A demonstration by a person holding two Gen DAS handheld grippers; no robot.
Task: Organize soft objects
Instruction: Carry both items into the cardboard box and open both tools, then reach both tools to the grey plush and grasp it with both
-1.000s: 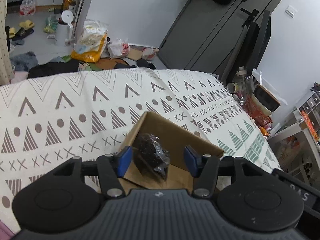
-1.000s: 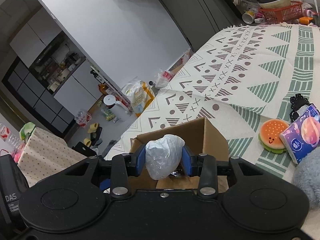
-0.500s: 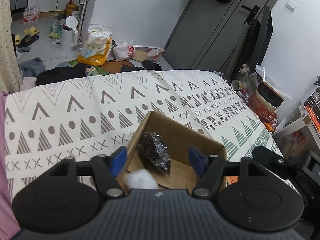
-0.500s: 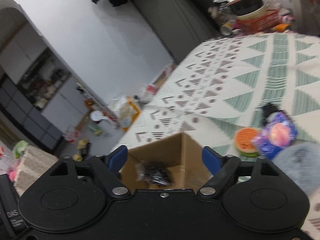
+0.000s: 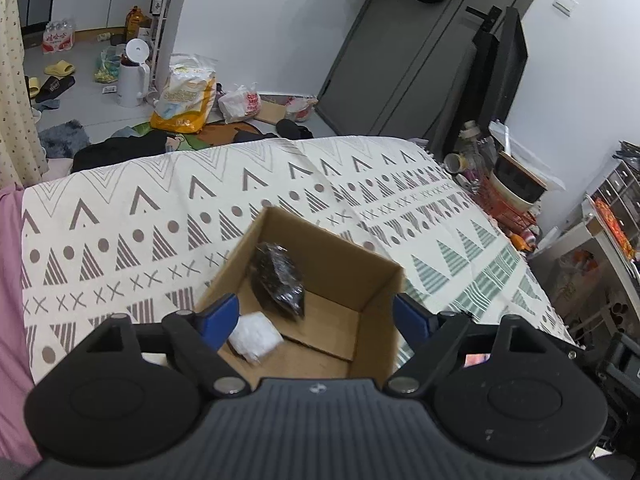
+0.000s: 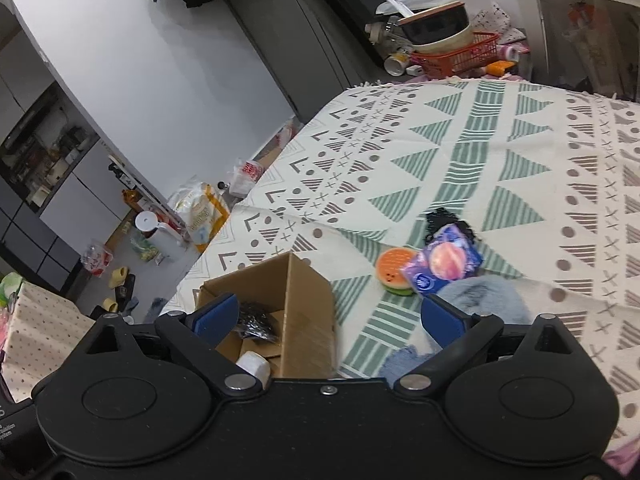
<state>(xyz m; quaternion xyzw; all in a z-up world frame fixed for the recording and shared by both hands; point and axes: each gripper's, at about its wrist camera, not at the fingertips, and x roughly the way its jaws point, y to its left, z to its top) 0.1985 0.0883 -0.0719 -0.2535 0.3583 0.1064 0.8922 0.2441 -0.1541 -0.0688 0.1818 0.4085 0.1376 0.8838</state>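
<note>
An open cardboard box (image 5: 352,256) (image 6: 308,304) stands on the patterned bedspread (image 5: 140,216). Inside lie a dark crinkly packet (image 5: 278,280) (image 6: 256,320) and a white soft bag (image 5: 256,336) (image 6: 253,362). My left gripper (image 5: 316,316) hangs open just above the box, nothing between its fingers. My right gripper (image 6: 330,316) is open and empty too, over the box's right wall. To the right of the box lie an orange burger-shaped toy (image 6: 394,266), a purple tissue pack (image 6: 444,258), a black lacy item (image 6: 440,216) and a grey fluffy thing (image 6: 480,296).
A blue cloth (image 6: 404,360) lies near the right gripper. Beyond the bed's far end stand an orange basket with bowls (image 6: 456,52), a dark door and a monitor (image 5: 500,64). Bags, a white kettle (image 5: 132,76) and slippers litter the floor at left.
My right gripper opened and the white bag dropped into the box; the gripper then swung right toward the toys. The left gripper drew back and up, and widened.
</note>
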